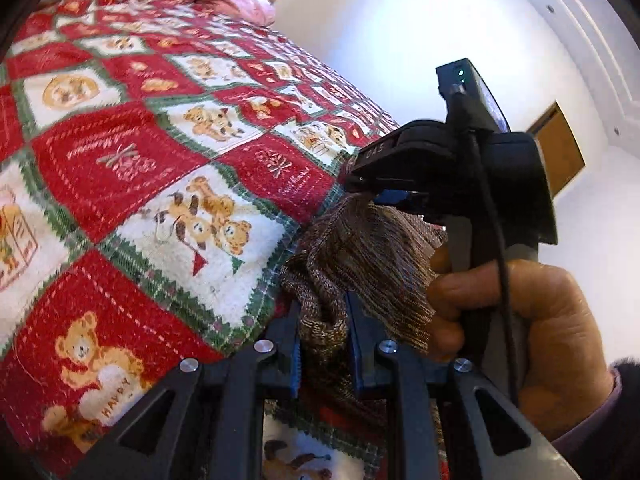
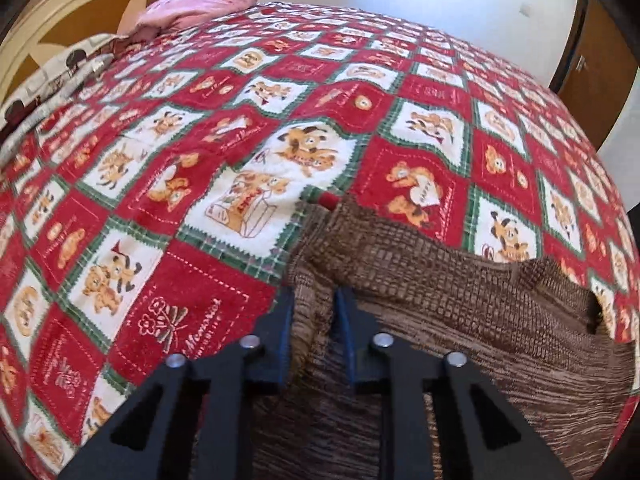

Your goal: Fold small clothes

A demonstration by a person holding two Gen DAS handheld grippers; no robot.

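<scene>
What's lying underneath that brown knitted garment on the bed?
Under the brown knitted garment shows only the red, white and green teddy-bear patterned quilt, running out past every edge. Whatever sits directly beneath the knit is covered.

Bed quilt (image 2: 224, 152): red and white squares in a diamond check, green plaid and zigzag borders; white squares carry tan-orange teddy bears and puppies, red squares carry pale stitched script and flower outlines. Knit garment (image 2: 460, 320): mottled brown and beige, fine ribbed streaks, darker brown bands. Left gripper (image 1: 323, 340): black, blue pads on the fingers (image 1: 295, 354), silver screw heads. Right gripper (image 2: 313, 340): same black with blue pads. Pink crumpled fabric (image 2: 192, 6) at the far end of the bed, faint darker print. Pillow (image 2: 52, 76): white-grey with dark brown cartoon shapes. Headboard (image 2: 60, 8): cream frame, tan-brown panels. Wall (image 1: 400, 20): white. Door (image 1: 558, 142): orange-brown wood. Sleeve (image 1: 600, 412): dark, with lilac cuff.
</scene>
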